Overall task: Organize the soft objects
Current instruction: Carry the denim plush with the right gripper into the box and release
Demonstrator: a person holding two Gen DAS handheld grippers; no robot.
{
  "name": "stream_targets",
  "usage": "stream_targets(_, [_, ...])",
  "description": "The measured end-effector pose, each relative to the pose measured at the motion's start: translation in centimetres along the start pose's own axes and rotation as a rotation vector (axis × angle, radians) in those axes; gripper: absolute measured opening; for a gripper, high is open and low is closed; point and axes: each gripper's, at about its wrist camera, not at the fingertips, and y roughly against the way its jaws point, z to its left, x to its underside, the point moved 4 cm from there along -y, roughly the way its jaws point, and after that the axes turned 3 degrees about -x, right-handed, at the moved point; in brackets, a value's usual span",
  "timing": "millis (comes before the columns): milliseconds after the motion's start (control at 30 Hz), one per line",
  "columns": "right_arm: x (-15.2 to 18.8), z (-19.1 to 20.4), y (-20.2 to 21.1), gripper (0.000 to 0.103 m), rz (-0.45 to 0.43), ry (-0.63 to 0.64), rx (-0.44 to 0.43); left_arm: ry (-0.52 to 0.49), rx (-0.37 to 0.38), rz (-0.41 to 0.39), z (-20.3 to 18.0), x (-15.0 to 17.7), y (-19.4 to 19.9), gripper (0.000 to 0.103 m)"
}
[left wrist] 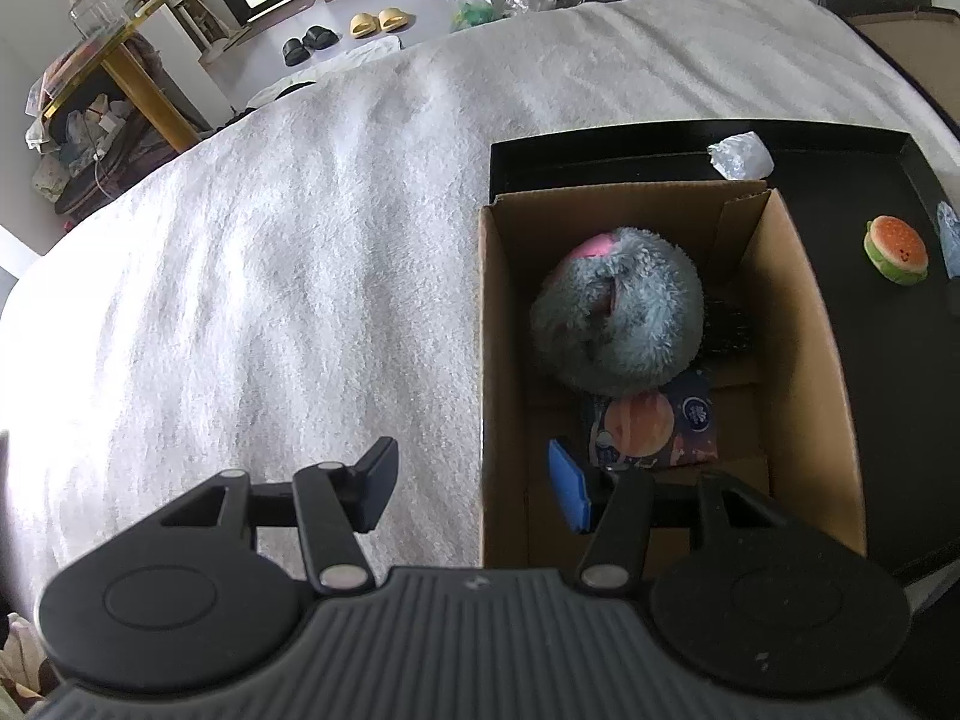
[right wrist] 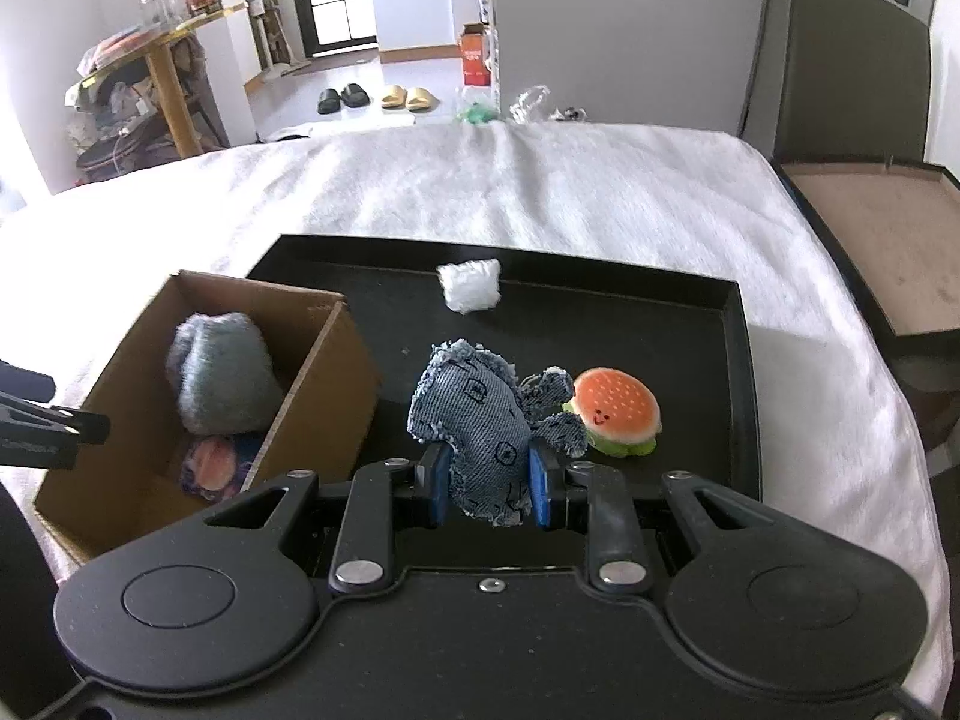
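My right gripper [right wrist: 487, 489] is shut on a blue denim soft toy [right wrist: 480, 420] and holds it above the black tray [right wrist: 735, 372], just right of the cardboard box [right wrist: 336, 384]. The box [left wrist: 798, 360] holds a grey fluffy plush [left wrist: 618, 309] and a small printed packet [left wrist: 651, 429]; both also show in the right wrist view, the plush [right wrist: 222, 372] and the packet [right wrist: 210, 462]. My left gripper [left wrist: 474, 489] is open and empty, straddling the box's left wall. A burger plush [right wrist: 615, 411] and a white puffy pad [right wrist: 469, 285] lie on the tray.
The tray and box sit on a white fuzzy blanket [left wrist: 270, 252] over a bed. The burger plush [left wrist: 897, 249] and white pad [left wrist: 741, 155] also show in the left wrist view. A brown bedside surface [right wrist: 876, 240] stands at the right. Slippers [right wrist: 408, 97] lie on the floor beyond.
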Motion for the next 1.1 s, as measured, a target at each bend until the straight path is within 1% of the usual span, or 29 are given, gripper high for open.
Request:
stream_targets(367, [-1.2,3.2,1.2,0.025,-0.037,0.061,-0.056,0.037,0.043,-0.020,1.1,0.9,0.1,0.053])
stream_targets(533, [-1.7,4.9,1.5,0.026,-0.043,0.098,-0.074,0.061,0.081,-0.018,1.7,1.2,-0.2,0.050])
stream_targets(800, [-2.2,7.9,1.5,0.026,-0.035,0.159,-0.109,0.079,0.138,-0.020,2.0,1.5,-0.6,0.050])
stream_targets(900, [-2.2,9.0,1.3,0.026,-0.024,0.183,-0.117,0.085,0.155,-0.017,2.1,1.6,-0.9,0.043])
stream_targets(967, [-2.1,9.7,1.2,0.026,-0.016,0.198,-0.120,0.092,0.171,-0.010,2.2,1.6,-1.2,0.031])
stream_targets(1000, [-2.1,10.0,1.1,0.026,-0.013,0.202,-0.122,0.097,0.182,-0.005,2.3,1.7,-1.4,0.028])
stream_targets(1033, [-2.1,10.2,1.1,0.026,-0.009,0.205,-0.123,0.101,0.190,-0.001,2.3,1.7,-1.5,0.023])
stream_targets(1100, [-2.0,10.7,0.9,0.026,-0.001,0.215,-0.125,0.109,0.207,0.008,2.4,1.7,-1.8,0.018])
